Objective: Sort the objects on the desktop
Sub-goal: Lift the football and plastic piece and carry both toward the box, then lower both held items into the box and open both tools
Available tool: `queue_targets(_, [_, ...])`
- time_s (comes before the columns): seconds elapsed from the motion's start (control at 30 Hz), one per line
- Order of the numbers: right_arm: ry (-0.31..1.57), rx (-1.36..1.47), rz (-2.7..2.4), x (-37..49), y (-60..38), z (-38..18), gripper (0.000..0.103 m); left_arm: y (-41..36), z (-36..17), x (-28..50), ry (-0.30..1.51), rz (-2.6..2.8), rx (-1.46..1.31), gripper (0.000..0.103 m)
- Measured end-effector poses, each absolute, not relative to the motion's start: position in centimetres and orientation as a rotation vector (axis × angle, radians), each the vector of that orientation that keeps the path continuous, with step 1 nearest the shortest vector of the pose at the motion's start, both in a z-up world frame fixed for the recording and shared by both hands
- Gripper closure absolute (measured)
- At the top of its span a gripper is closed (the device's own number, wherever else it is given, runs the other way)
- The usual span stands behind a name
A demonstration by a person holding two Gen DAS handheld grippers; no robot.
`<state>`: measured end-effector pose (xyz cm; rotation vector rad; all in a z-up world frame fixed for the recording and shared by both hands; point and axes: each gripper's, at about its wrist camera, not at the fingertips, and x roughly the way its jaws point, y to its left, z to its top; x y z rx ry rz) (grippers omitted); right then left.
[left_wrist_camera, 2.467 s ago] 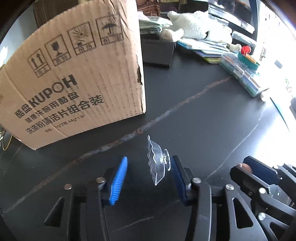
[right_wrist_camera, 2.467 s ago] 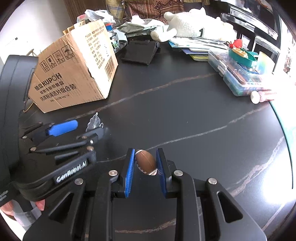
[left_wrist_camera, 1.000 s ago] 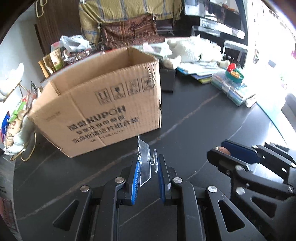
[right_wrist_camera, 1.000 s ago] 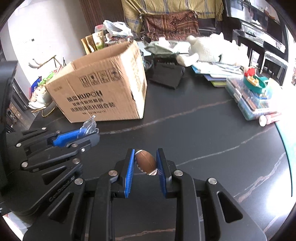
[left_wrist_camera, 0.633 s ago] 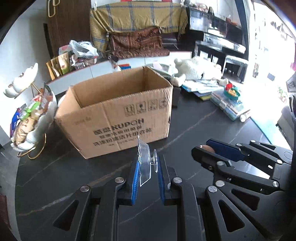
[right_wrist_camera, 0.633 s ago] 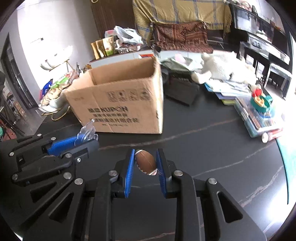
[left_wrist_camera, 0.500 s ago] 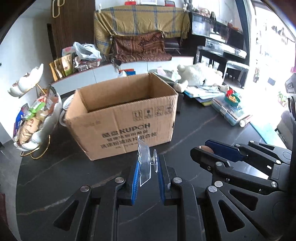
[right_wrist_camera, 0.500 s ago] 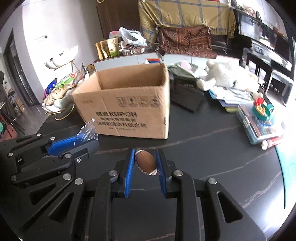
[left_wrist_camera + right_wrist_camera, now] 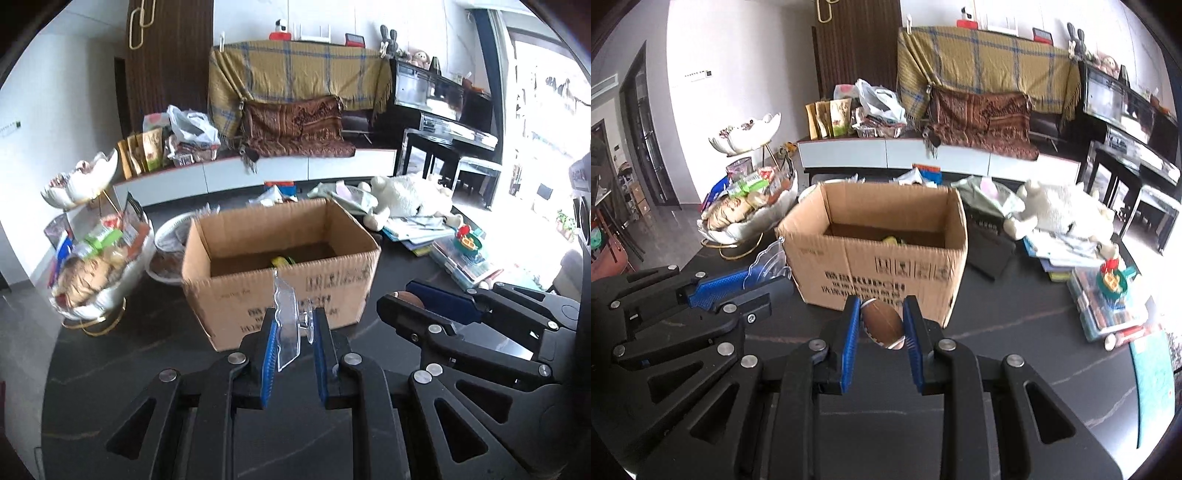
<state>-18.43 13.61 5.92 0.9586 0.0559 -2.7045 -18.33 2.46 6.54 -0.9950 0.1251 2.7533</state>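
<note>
I see 1 cardboard box (image 9: 280,291) | my left gripper (image 9: 294,328) clamps 1 clear suction cup (image 9: 286,325) | my right gripper (image 9: 880,325) clamps 1 toy football (image 9: 882,326)

Between my left pads sits clear glossy plastic (image 9: 287,325); beyond them, matt corrugated cardboard (image 9: 280,295) on polished dark stone (image 9: 122,354).

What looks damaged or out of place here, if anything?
Nothing looks spilled or damaged. The box stands upright and open, with something yellow-green inside. The left gripper holds a clear suction cup upright; the right gripper holds a small football. The blur is camera motion.
</note>
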Motion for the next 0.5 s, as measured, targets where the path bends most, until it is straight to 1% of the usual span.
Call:
queue_targets(0.2, [0.075, 0.91, -2.708, -19.8, 13.2, 7.6, 0.081, 1.7, 7.9, -19.9, 0.067, 2.729, -0.977, 0.088])
queue_targets(0.5, [0.111, 0.861, -2.71, -22.4, 12.5, 9.2, 0.081, 1.2, 9.3, -23.2, 0.093, 2.724, -0.934, 0.088])
